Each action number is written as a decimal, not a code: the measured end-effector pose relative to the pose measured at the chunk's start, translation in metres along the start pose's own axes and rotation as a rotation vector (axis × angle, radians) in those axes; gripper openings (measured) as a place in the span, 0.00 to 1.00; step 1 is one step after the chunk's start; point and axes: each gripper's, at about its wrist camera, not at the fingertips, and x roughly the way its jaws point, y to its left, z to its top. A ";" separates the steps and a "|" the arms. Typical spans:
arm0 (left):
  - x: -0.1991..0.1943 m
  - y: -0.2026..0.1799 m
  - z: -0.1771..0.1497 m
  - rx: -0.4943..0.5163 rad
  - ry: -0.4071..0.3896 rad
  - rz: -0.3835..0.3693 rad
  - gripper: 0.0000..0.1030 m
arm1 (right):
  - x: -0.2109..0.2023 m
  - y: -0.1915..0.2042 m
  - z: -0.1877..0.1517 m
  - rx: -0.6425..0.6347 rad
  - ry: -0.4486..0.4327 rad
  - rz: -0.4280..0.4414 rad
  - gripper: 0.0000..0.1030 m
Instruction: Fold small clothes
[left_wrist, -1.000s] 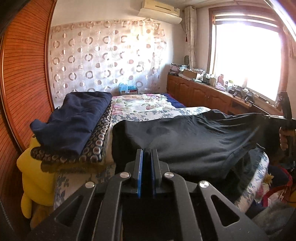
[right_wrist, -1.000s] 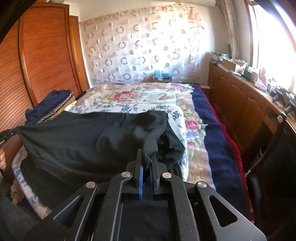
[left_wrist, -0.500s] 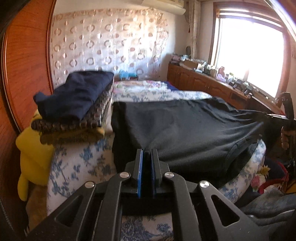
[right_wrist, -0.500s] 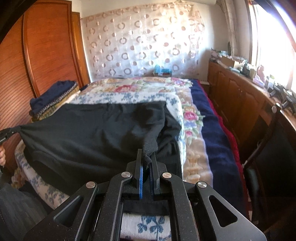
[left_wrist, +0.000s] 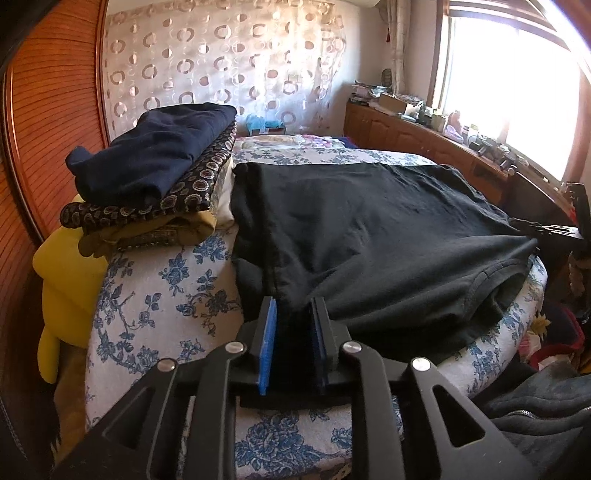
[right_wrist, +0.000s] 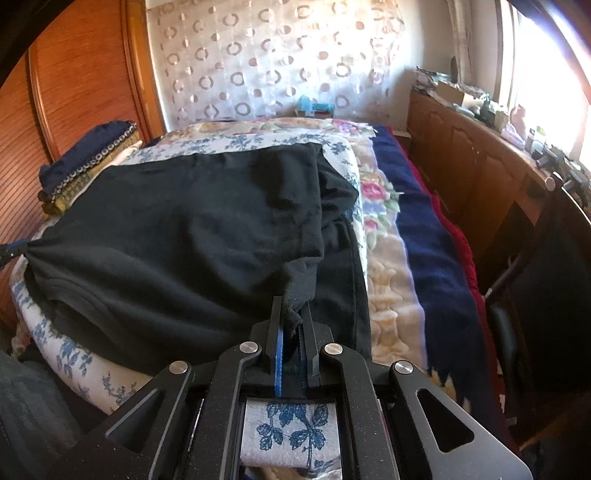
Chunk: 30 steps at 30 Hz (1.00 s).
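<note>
- The bed (left_wrist: 155, 295) filled both my views, covered with a blue-flowered white sheet; in the right wrist view a floral blanket and a navy blanket (right_wrist: 424, 229) lay along its far side
- The black garment (left_wrist: 369, 229) lay spread flat over the near part of the bed, its neck opening toward my right side and its lower edge draped over the bed's rim; in the right wrist view (right_wrist: 177, 229) one flap was doubled over onto the body
- A stack of folded clothes (left_wrist: 155, 173) sat on the bed just beside the garment's left edge, a navy piece on top, a patterned one beneath it, yellow ones at the bottom
- A wooden cabinet run (right_wrist: 472, 155) under the window carried small clutter, too small for me to name
- My left tongs (left_wrist: 293, 325) were released, blue pads apart, with a corner of the black garment lying loosely between them
- My right tongs (right_wrist: 291, 328) looked nearly closed, with a bunched corner of the black cloth pinched between the pads
- In the right wrist view the other tongs' tip (right_wrist: 11, 251) showed at the far left, where the cloth was drawn to a point
</note>
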 end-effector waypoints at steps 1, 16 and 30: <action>0.000 0.001 0.000 -0.001 0.002 0.002 0.20 | 0.000 0.000 0.000 0.000 0.001 0.001 0.02; 0.031 0.017 -0.008 -0.069 0.100 0.039 0.44 | -0.017 0.014 0.012 -0.018 -0.069 -0.015 0.50; 0.034 0.017 -0.016 -0.098 0.094 0.037 0.45 | 0.034 0.086 0.021 -0.093 -0.030 0.094 0.58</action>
